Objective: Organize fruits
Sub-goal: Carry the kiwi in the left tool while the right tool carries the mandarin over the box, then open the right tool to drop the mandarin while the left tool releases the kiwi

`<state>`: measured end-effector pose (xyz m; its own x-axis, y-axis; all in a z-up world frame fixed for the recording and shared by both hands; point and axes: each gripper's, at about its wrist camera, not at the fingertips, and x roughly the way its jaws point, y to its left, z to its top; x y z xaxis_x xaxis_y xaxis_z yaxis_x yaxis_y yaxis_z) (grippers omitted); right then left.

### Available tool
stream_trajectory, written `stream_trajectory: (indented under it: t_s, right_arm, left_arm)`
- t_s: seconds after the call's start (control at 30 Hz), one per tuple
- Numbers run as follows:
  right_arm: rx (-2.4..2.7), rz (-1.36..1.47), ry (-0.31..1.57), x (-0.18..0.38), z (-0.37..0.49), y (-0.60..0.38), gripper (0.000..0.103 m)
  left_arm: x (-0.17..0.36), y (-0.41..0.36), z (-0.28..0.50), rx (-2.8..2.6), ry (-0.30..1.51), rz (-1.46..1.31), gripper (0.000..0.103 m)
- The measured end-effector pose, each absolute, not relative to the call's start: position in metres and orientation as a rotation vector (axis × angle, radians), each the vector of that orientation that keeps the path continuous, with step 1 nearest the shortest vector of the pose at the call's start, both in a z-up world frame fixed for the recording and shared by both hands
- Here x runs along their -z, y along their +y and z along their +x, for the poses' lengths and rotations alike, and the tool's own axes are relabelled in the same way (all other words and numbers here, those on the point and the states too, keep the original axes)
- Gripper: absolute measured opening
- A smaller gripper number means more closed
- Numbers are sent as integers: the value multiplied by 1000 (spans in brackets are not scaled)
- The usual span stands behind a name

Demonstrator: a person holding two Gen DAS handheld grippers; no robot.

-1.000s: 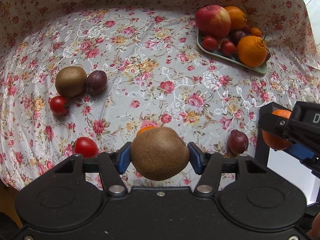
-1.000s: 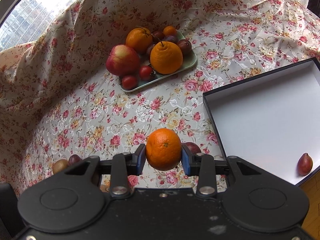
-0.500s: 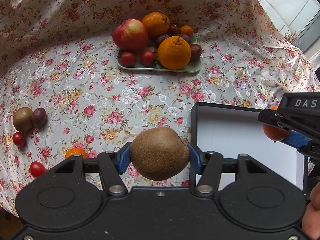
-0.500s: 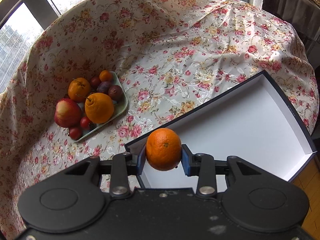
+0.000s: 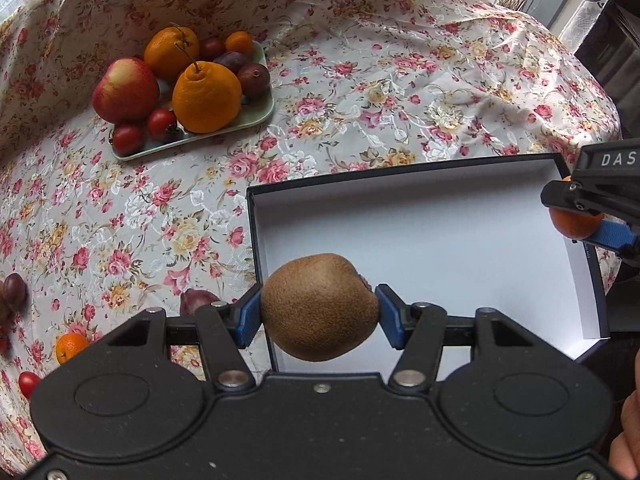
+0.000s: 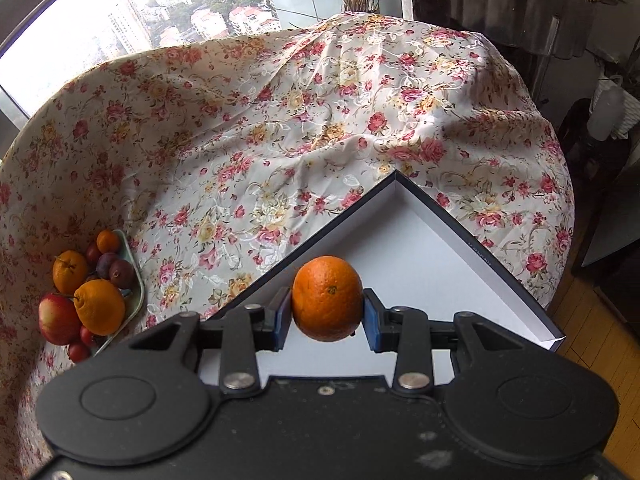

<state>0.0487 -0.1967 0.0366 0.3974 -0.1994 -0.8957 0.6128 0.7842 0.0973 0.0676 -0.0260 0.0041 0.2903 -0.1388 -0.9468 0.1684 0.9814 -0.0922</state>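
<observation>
Both grippers have swung across from the floral cloth to the white-lined box. The left gripper clamps a kiwi above the box's near-left corner; the right gripper clamps an orange above its interior. The fruit tray sits far left.

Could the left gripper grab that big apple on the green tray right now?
Probably not: the left gripper is already shut on a kiwi, so nothing else fits. The apple itself lies uncovered on the tray.

White letters "DAS" on the black right gripper body.
</observation>
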Motion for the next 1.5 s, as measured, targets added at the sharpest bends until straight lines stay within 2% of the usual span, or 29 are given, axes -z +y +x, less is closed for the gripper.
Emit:
stream_trajectory:
  t_s: [0.5,1.1,1.5]
  right_arm:
    - [626,576,1112,-7,22,-253,38]
    - [610,463,1142,-3,15,-257,39]
    - [602,476,1115,-11,14,-254,38]
  left_arm:
    - [17,-64,75,202,1317,48,62]
    - [37,-97,72,201,1339,110,62]
    - [31,-96,71,194,1308,118,63]
